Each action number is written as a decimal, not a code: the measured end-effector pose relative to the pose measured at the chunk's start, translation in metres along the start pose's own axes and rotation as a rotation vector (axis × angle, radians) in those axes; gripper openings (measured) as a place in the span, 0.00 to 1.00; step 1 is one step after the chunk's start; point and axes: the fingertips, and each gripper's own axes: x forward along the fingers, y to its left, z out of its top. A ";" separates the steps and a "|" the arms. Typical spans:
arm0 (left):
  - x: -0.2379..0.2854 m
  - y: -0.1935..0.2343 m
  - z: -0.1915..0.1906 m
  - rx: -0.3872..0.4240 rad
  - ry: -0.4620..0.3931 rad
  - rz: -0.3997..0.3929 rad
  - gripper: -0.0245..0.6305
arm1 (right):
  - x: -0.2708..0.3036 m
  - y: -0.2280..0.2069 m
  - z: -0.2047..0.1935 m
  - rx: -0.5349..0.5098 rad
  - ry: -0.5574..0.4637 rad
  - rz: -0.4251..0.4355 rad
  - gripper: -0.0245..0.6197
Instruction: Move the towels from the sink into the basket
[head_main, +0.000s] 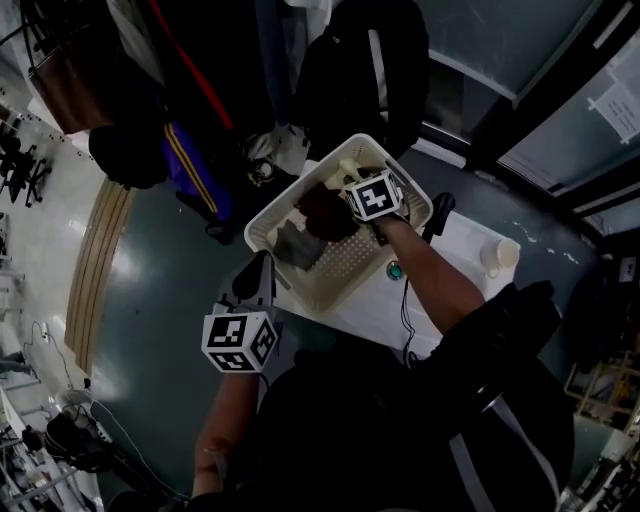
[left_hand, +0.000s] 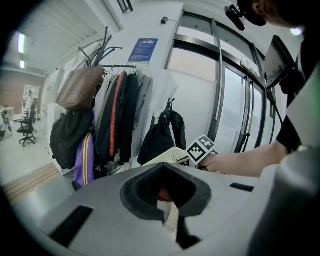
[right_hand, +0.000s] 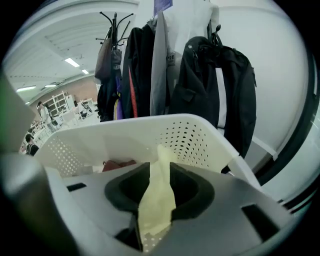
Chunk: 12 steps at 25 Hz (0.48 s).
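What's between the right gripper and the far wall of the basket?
A pale yellow towel, sitting between the jaws of the right gripper, with the perforated wall of the white basket behind it. The right gripper view shows this.

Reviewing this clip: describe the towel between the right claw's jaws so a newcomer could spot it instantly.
Find the white perforated basket on the white table; the right claw is over its far end. Between that claw's parted jaws stands a pale yellow towel. It is the only light one: its neighbours are a dark maroon towel and a grey towel.
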 end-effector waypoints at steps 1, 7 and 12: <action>-0.004 -0.002 0.002 0.000 -0.010 -0.004 0.05 | -0.008 0.003 0.004 0.000 -0.016 0.001 0.24; -0.031 -0.011 0.009 0.016 -0.067 -0.039 0.05 | -0.061 0.024 0.029 0.021 -0.138 0.023 0.24; -0.059 -0.015 0.003 0.014 -0.088 -0.059 0.05 | -0.106 0.046 0.030 0.068 -0.233 0.038 0.16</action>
